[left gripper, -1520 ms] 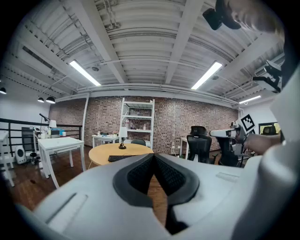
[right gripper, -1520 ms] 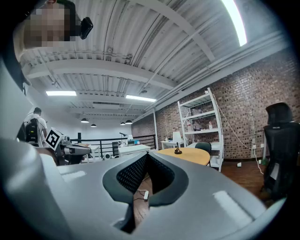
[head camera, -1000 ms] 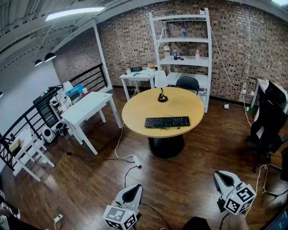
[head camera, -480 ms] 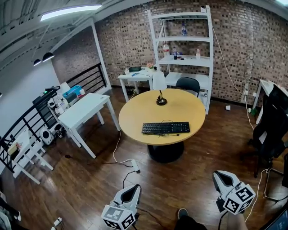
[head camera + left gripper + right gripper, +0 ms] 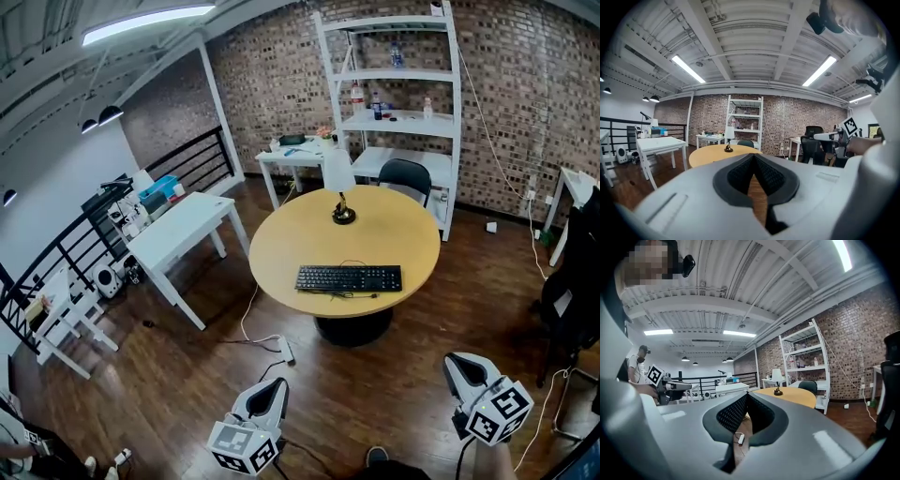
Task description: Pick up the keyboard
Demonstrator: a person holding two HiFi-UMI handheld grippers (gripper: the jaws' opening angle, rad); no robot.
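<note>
Left gripper (image 5: 273, 386) and right gripper (image 5: 460, 361) closer to table (image 5: 281, 246) | keyboard (image 5: 349, 278) untouched | fingers (image 5: 739, 175) clenched, empty

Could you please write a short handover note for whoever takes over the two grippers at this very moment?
Left gripper: jaws shut, empty.
Right gripper: jaws shut, empty.
Both are over the wooden floor, well short of the round table.
Keyboard: flat near the table's front edge, with a lamp behind it.
Done: nothing yet; the keyboard is untouched.
Left: reach the table, open the jaws, grip the keyboard and lift it.
</note>
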